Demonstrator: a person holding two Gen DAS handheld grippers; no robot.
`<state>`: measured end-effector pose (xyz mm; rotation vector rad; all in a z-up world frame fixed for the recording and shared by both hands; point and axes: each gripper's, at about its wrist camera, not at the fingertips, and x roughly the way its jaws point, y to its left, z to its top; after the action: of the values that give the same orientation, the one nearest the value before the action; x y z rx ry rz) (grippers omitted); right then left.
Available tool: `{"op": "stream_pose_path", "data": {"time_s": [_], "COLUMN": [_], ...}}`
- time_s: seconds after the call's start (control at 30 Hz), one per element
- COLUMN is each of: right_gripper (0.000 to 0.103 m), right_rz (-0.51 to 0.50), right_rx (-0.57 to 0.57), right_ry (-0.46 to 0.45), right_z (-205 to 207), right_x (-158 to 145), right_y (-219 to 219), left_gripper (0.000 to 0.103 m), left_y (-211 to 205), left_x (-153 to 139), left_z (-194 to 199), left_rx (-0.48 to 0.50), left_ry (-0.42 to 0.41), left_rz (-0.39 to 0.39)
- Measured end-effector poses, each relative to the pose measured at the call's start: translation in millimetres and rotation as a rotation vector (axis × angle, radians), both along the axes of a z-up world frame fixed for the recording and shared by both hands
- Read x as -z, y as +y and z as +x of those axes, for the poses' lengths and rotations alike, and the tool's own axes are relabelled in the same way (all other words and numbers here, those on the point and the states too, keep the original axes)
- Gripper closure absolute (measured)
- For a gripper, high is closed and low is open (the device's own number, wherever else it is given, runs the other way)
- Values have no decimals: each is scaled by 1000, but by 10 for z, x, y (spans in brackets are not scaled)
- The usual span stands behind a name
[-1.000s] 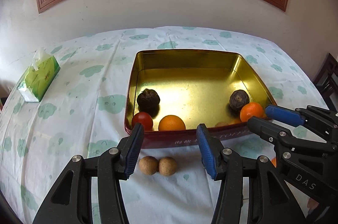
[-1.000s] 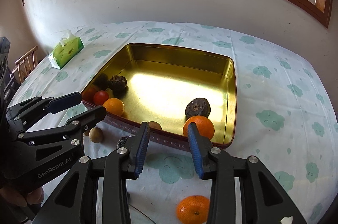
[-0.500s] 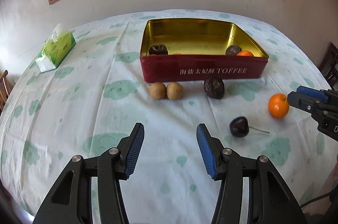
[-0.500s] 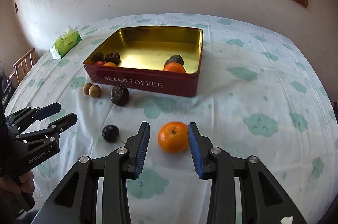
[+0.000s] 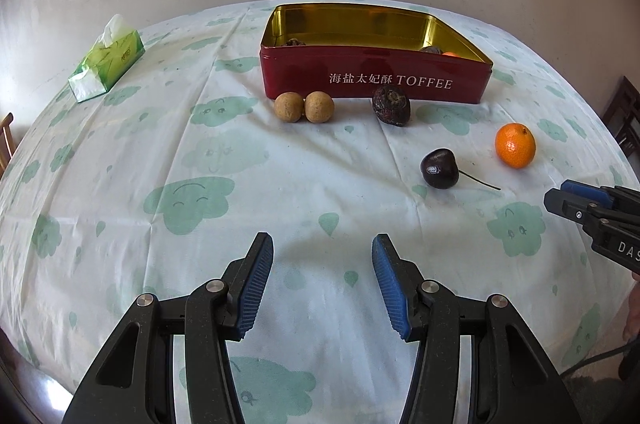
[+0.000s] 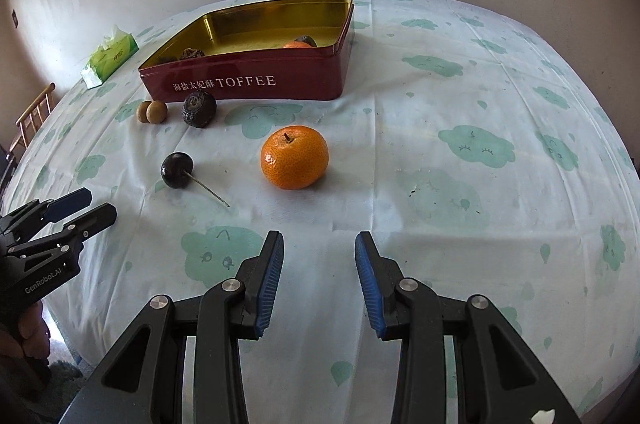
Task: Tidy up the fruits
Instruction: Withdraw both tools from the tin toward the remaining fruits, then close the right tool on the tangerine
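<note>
A red TOFFEE tin (image 5: 372, 79) (image 6: 256, 83) with a gold inside stands at the far middle of the table and holds several fruits. In front of it lie two tan round fruits (image 5: 303, 107) (image 6: 152, 111), a dark wrinkled fruit (image 5: 391, 105) (image 6: 199, 109), a dark cherry with a stem (image 5: 439, 168) (image 6: 177, 170) and an orange (image 5: 515, 145) (image 6: 294, 157). My left gripper (image 5: 322, 256) (image 6: 76, 207) is open and empty, low and well short of the fruits. My right gripper (image 6: 319, 252) (image 5: 560, 193) is open and empty, short of the orange.
A green tissue pack (image 5: 107, 63) (image 6: 110, 56) lies at the far left. The tablecloth is white with green clouds. Wooden chairs stand at the left edge (image 6: 34, 113) and the right edge (image 5: 624, 111). A wall with a window is behind.
Both grippers have pulled back from over the tin and dropped low toward the table's near side. The loose fruits in front of the tin have come into view.
</note>
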<state>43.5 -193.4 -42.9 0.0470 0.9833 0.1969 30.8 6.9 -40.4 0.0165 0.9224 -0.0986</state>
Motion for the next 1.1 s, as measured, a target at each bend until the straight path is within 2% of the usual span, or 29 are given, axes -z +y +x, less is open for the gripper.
{"op": "stream_pose_path", "data": {"time_s": [0.5, 0.63, 1.1], "right_gripper": [68, 65, 66], "right_rz": [-24, -39, -62], "right_rx": [-35, -43, -53], "right_ry": [-4, -12, -33], "right_z": [169, 266, 481], "right_x": [55, 60, 73], "right_y": [162, 214, 317], "left_gripper": [50, 50, 50], "left_y": [0, -17, -205], "left_x": [43, 44, 45], "left_z": [15, 42, 104], "left_rx": [-5, -1, 52], "left_ry": [-5, -6, -3], "left_rz": [0, 2, 3]}}
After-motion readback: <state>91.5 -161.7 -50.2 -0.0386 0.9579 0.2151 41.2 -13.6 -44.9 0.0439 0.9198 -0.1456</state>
